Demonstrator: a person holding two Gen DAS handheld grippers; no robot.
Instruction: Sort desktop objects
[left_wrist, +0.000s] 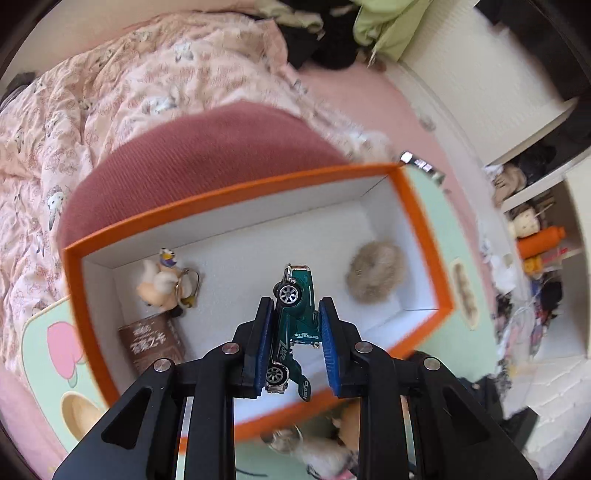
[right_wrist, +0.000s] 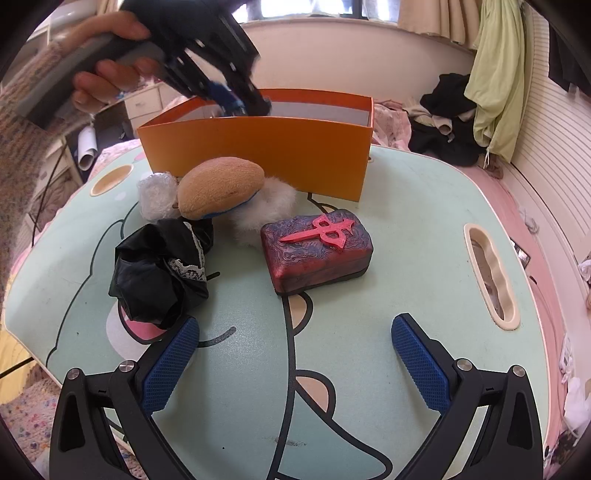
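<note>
A rumpled pink quilt (left_wrist: 110, 110), a lime-green garment (right_wrist: 495, 74) and dark clothes (right_wrist: 443, 122) surround the table.

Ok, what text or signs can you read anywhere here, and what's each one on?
"CLASH": rear of the green toy car, appears inverted.
Side lettering on the car: too small to read surely.
Characters on the brown box: blurred, unreadable.
Raised red symbol on the red-blue block: a sign, not readable text.

Left hand-held gripper (left_wrist: 296, 321) clamped, right (right_wrist: 295, 365) agape
</note>
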